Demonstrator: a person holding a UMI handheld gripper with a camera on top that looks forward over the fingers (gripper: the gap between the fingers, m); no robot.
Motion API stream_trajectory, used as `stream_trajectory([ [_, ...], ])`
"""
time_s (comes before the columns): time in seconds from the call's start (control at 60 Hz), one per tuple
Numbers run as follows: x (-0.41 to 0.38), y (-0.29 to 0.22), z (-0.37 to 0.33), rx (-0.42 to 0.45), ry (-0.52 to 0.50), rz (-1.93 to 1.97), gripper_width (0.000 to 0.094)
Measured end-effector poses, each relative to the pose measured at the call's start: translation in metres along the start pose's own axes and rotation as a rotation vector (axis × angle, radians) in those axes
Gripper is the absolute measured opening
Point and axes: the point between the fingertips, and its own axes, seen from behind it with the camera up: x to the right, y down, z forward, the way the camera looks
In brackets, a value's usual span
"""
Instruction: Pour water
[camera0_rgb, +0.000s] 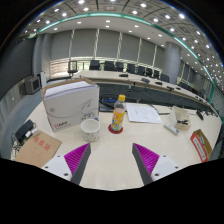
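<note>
A small bottle (118, 115) with a yellow cap and an orange label stands upright on a red coaster on the pale table (115, 165), beyond my fingers. A white cup (91, 127) stands just left of it, also beyond the fingers. My gripper (112, 157) is open and empty, its two magenta pads wide apart, with bare table between them. The bottle and cup are well ahead of the fingertips, the cup nearer the left finger's (76, 157) line.
A large white box (72, 103) stands behind the cup. A brown cardboard box (38, 148) lies at the left. Papers (143, 113) and a white object (181, 118) lie to the right, a red-edged item (201, 145) at the far right. Chairs and desks fill the room behind.
</note>
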Motion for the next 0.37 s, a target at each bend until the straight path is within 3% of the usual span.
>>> stream_trajectory([
  [0.233, -0.007, 0.024, -0.078, -0.008, 0.030, 0.019, 0.0859],
  [0.367, -0.007, 0.019, -0.099, 0.030, 0.044, -0.009, 0.0859],
])
